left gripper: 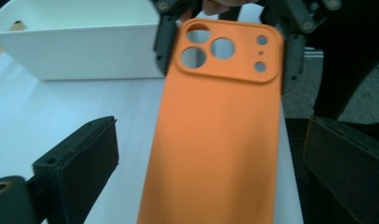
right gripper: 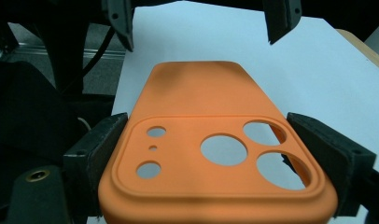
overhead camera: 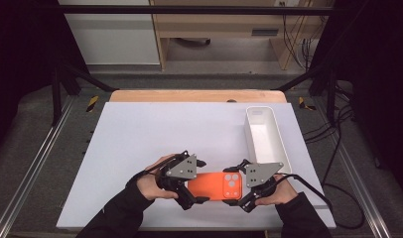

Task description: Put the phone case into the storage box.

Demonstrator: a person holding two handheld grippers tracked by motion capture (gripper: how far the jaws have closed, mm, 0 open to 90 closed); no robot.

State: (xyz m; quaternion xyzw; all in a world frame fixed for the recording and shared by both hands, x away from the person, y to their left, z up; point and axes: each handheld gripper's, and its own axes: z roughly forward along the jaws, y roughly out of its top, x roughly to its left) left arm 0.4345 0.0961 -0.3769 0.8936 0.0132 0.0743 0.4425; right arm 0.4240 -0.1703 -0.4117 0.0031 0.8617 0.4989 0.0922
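The orange phone case [overhead camera: 214, 186], a smooth, matte, rounded-corner rectangular shell, is held back-face up just above the near edge of the white tabletop [overhead camera: 155, 134], its long axis running left to right with the raised camera-cutout block at its right end. The right hand-held gripper [overhead camera: 242, 187] is clenched on that camera end, its black jaws pressing both long edges, while the left hand-held gripper [overhead camera: 195, 181] stands released, its jaws spread clear on either side of the plain end. Farther back on the right, a white, smooth-walled rectangular bin [overhead camera: 254, 134] rests lengthwise, pointing away from the person.
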